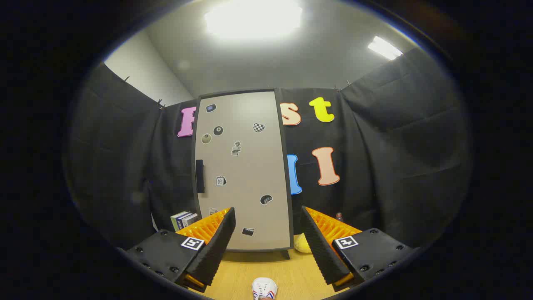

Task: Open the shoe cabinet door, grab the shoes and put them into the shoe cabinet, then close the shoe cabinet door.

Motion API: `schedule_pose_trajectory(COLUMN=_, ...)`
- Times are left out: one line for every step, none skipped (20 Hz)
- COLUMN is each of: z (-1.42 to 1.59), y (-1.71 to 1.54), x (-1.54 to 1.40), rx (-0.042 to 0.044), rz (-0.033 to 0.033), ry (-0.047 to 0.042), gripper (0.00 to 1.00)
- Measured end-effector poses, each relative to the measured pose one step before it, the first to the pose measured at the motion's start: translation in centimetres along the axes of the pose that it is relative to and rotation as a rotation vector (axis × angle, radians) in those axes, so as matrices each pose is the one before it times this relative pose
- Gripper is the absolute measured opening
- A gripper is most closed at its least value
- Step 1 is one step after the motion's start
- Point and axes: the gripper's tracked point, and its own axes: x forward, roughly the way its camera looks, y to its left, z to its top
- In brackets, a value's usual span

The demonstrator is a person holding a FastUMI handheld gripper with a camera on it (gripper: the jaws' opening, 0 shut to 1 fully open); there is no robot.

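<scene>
While I hold the gripper (266,233): its fingers are spread wide, with nothing between them.
Cabinet (243,171): upright at the far side of the table (287,275), door closed, handle (200,176) on its left edge.
Shoe (264,288): white, on the table, near me, between the fingers.
Books (184,219): far left, beside the cabinet.

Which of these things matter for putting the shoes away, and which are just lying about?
For the job:
tall grey cabinet door with black handle, shut
white shoe between the open gripper fingers

Lying about:
stacked books
yellow rounded object
stickers on the door
</scene>
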Motion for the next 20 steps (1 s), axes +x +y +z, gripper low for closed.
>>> schedule_pose_trajectory(z=-0.032, y=0.084, x=-0.062, rx=0.00021, rz=-0.00037, ry=0.00099, gripper=0.97)
schedule_pose_trajectory(z=0.039, y=0.112, x=0.052, rx=0.00160, rz=-0.00080, ry=0.00085, gripper=0.97)
schedule_pose_trajectory(z=0.043, y=0.173, x=0.080, rx=0.00191, rz=0.00110, ry=0.00040, gripper=0.97)
schedule_pose_trajectory(z=0.028, y=0.252, x=0.046, rx=0.00045, rz=0.00194, ry=0.00025, gripper=0.97)
schedule_pose_trajectory(z=0.045, y=0.132, x=0.074, rx=-0.00124, rz=0.00057, ry=-0.00038, gripper=0.97)
schedule_pose_trajectory(z=0.108, y=0.185, x=0.122, rx=-0.00196, rz=0.00100, ry=-0.00060, gripper=0.97)
schedule_pose_trajectory(z=0.047, y=0.157, x=0.191, rx=-0.00152, rz=0.00224, ry=-0.00091, gripper=0.97)
schedule_pose_trajectory(z=-0.010, y=0.232, x=0.127, rx=-0.00042, rz=0.00311, ry=-0.00027, gripper=0.97)
schedule_pose_trajectory(z=0.022, y=0.341, x=0.176, rx=0.00038, rz=0.00503, ry=0.00132, gripper=0.97)
schedule_pose_trajectory(z=-0.005, y=0.271, x=0.289, rx=0.00111, rz=0.00495, ry=0.00224, gripper=0.98)
schedule_pose_trajectory(z=-0.001, y=0.316, x=0.305, rx=0.00080, rz=0.00585, ry=0.00207, gripper=0.98)
schedule_pose_trajectory(z=0.078, y=0.366, x=0.338, rx=0.00018, rz=0.00656, ry=0.00175, gripper=0.98)
schedule_pose_trajectory(z=0.059, y=0.361, x=0.470, rx=-0.00041, rz=0.00835, ry=-0.00014, gripper=0.98)
schedule_pose_trajectory(z=0.224, y=0.368, x=0.505, rx=-0.00085, rz=0.00895, ry=-0.00228, gripper=0.98)
schedule_pose_trajectory(z=0.186, y=0.448, x=0.598, rx=-0.00215, rz=0.00965, ry=-0.00246, gripper=0.98)
schedule_pose_trajectory(z=0.239, y=0.341, x=0.624, rx=-0.00245, rz=0.00953, ry=-0.00261, gripper=0.98)
schedule_pose_trajectory(z=0.247, y=0.514, x=0.710, rx=-0.00188, rz=0.01030, ry=-0.00429, gripper=0.98)
schedule_pose_trajectory(z=0.331, y=0.501, x=0.764, rx=-0.00096, rz=0.01097, ry=-0.00438, gripper=0.98)
schedule_pose_trajectory(z=0.329, y=0.467, x=0.829, rx=-0.00139, rz=0.01223, ry=-0.00429, gripper=0.98)
schedule_pose_trajectory(z=0.430, y=0.516, x=0.860, rx=-0.00266, rz=0.01183, ry=-0.00719, gripper=0.98)
